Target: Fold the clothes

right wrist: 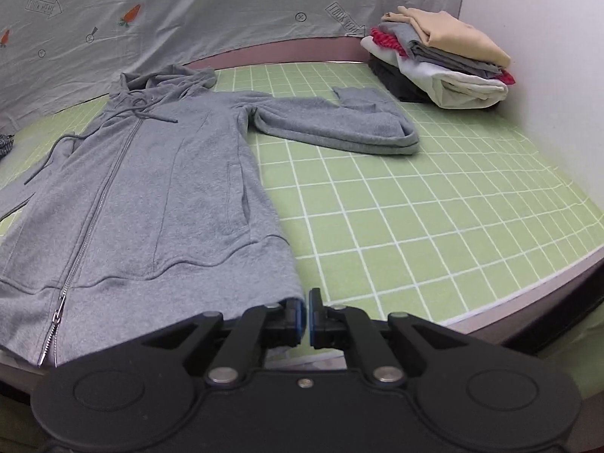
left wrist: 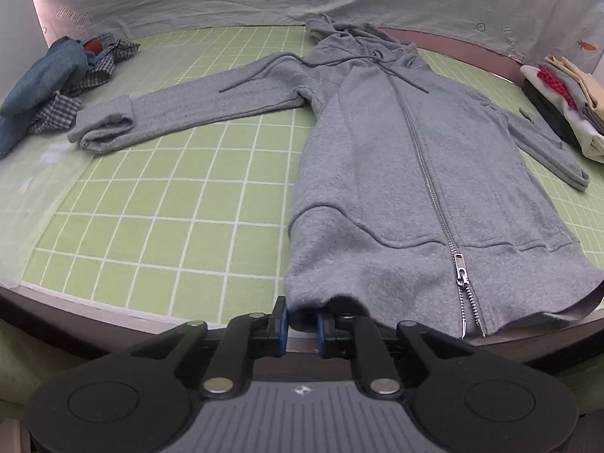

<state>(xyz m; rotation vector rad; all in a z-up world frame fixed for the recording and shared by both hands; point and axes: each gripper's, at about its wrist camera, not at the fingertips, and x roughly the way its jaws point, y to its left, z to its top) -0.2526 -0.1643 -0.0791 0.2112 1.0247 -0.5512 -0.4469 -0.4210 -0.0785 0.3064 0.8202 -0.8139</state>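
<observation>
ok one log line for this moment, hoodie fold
hoodie flat, zipped | left hand-held gripper on left hem corner | right hand-held gripper nearly shut at right hem corner | fold not begun

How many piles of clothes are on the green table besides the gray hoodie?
2. A messy pile of blue and checked clothes lies at the far left of the mat. A neat folded stack sits at the far right corner. The gray hoodie lies spread between them. More may be out of view.

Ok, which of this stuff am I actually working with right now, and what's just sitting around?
In play: grey hoodie, laid flat and zipped; left claw at its hem corner; right claw at the other corner.

Lying about: folded stack, crumpled clothes pile, green grid mat, backdrop sheet.
</observation>
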